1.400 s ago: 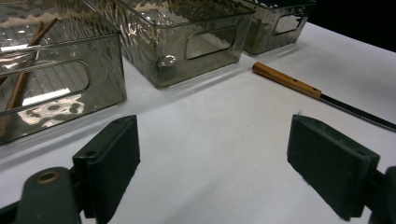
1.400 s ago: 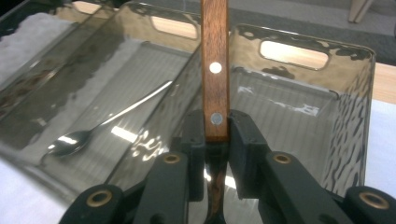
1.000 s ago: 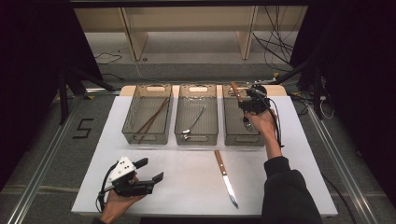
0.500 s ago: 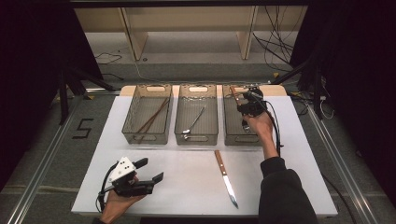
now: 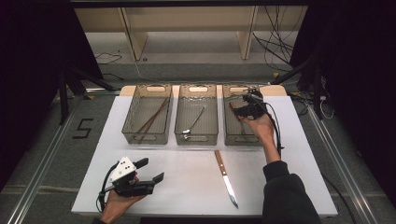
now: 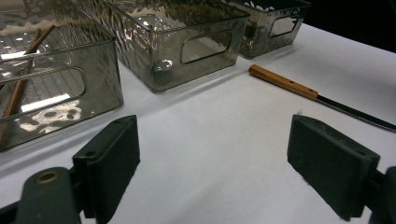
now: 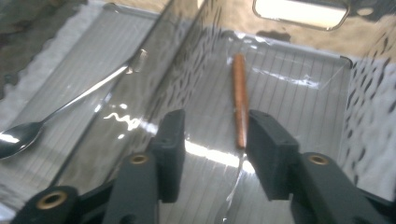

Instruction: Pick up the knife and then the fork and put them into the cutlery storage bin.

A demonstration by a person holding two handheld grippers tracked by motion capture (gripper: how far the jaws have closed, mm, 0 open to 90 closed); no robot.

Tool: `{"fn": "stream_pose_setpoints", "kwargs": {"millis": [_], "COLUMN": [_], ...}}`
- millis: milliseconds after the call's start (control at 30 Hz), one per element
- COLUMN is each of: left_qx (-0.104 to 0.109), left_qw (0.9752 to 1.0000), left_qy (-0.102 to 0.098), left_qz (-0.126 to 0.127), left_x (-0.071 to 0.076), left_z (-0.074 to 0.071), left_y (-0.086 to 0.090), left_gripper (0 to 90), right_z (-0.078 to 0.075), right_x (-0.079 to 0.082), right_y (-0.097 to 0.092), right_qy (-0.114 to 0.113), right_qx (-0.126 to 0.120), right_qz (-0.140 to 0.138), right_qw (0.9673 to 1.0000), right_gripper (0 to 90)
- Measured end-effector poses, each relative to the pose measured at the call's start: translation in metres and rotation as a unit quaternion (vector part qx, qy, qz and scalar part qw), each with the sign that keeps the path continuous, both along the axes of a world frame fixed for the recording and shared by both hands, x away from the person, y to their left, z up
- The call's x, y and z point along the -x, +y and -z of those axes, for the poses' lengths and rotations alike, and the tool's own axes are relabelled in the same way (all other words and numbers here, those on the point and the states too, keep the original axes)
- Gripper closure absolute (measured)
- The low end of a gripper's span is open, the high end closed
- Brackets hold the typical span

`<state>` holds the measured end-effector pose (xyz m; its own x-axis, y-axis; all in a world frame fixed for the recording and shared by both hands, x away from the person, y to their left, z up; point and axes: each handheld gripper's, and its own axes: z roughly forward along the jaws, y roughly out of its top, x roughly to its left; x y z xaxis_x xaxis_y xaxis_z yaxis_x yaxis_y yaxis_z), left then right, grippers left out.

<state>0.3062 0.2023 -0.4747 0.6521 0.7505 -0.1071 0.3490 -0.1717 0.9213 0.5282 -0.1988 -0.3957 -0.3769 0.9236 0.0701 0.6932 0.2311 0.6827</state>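
- Knife (image 7: 240, 100) with wood handle lies flat on the floor of the right bin (image 5: 232, 135), handle toward 12 o'clock, blade toward 6. In the right gripper view it sits just ahead of the jaws, free of both pads.
- Table (image 5: 289, 186): white top, three smoked clear bins in a row across the 12 o'clock side.
- Left bin (image 5: 132, 133) at 11 o'clock holds chopsticks (image 5: 153, 117), lying diagonally.
- Middle bin (image 5: 180, 133) at 12 o'clock holds one spoon (image 5: 194, 122), bowl toward 6 o'clock.
- Right gripper (image 5: 246, 110) hangs over the right bin at 1 o'clock, pointing down into it. Jaws have just been opening; released now, nothing pinched, pads apart with the bin knife's handle seen through the gap.
- Left gripper (image 5: 150, 170) rests low at 7 o'clock, in the person's hand, pointing toward 3 o'clock. Jaws wide apart, released, only bare table between them.
- Second knife (image 5: 226, 178) lies on the open table at 6 o'clock, wood handle toward 12, blade tip toward 5. Well apart from both grippers; it sits in front of the gap between the middle and right bins.
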Motion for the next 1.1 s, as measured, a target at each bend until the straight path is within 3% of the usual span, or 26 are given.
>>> {"fn": "stream_pose_setpoints", "kwargs": {"millis": [167,300,400,700,900,1100], "left_qx": [0.003,0.003,0.004,0.001,0.001,0.0], "left_qw": [1.0,1.0,1.0,1.0,1.0,1.0], "left_qy": [0.0,0.0,0.0,-0.001,-0.003,-0.003], "left_qz": [-0.002,-0.002,-0.003,-0.002,-0.002,-0.002], "left_x": [0.0,0.0,0.0,-0.001,-0.001,0.0], "left_z": [0.0,0.0,0.0,0.001,0.0,0.0], "left_y": [0.0,0.0,0.0,0.0,0.0,0.0], "left_gripper": [16.5,16.5,16.4,16.4,16.3,16.2], "right_z": [-0.014,-0.019,-0.017,0.003,0.016,0.029], "right_x": [0.023,0.053,0.074,0.128,0.139,0.148], "right_y": [0.005,0.014,0.019,0.029,0.034,0.039], "right_qy": [-0.029,-0.051,-0.055,-0.046,-0.028,0.003], "right_qx": [-0.001,0.004,0.0,-0.004,0.012,0.03], "right_qz": [-0.033,-0.068,-0.102,-0.154,-0.152,-0.165], "right_qw": [0.999,0.9964,0.9933,0.987,0.9879,0.9858], "right_gripper": [45.8,41.0,39.8,34.7,31.1,30.9]}}
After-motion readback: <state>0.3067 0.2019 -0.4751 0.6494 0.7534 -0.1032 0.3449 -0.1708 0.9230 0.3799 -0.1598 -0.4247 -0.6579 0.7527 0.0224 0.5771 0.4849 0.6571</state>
